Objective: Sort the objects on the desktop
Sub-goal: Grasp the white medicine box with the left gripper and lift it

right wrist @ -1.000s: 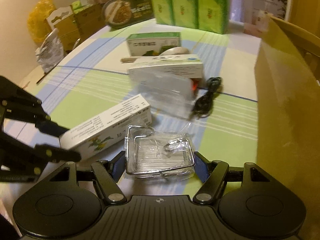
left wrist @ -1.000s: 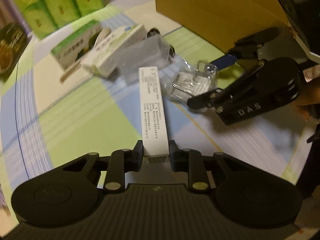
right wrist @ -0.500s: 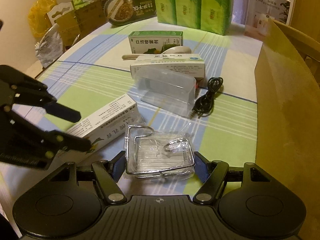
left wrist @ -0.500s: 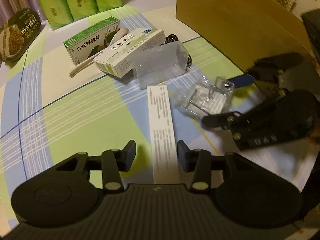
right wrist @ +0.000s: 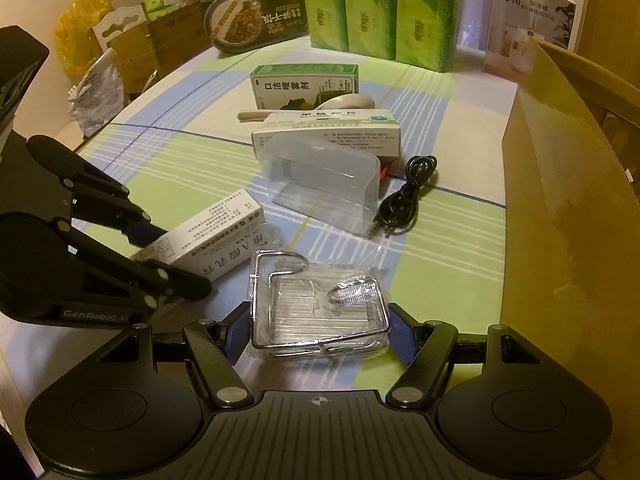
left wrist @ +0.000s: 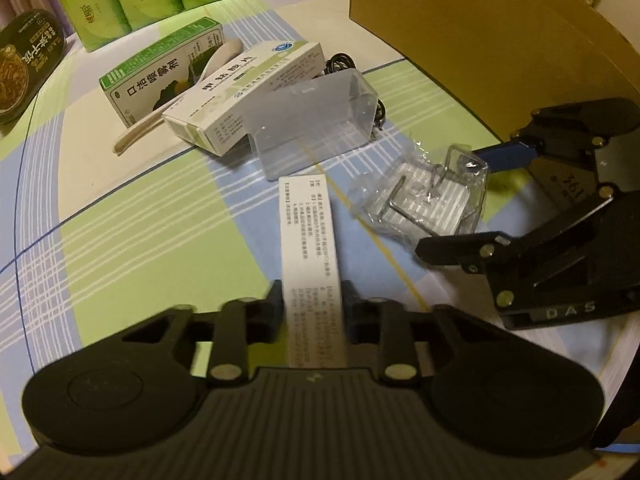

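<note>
While the left tool (left wrist: 312,304) clamps the white box (left wrist: 310,248), the right tool (right wrist: 316,332) brackets the wire rack (right wrist: 320,308) near the cable (right wrist: 404,200).

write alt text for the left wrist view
The left tongs are shut on a long white box lying on a checked tablecloth. To the right, the right tongs straddle a bagged wire rack beside a cardboard box.
</note>
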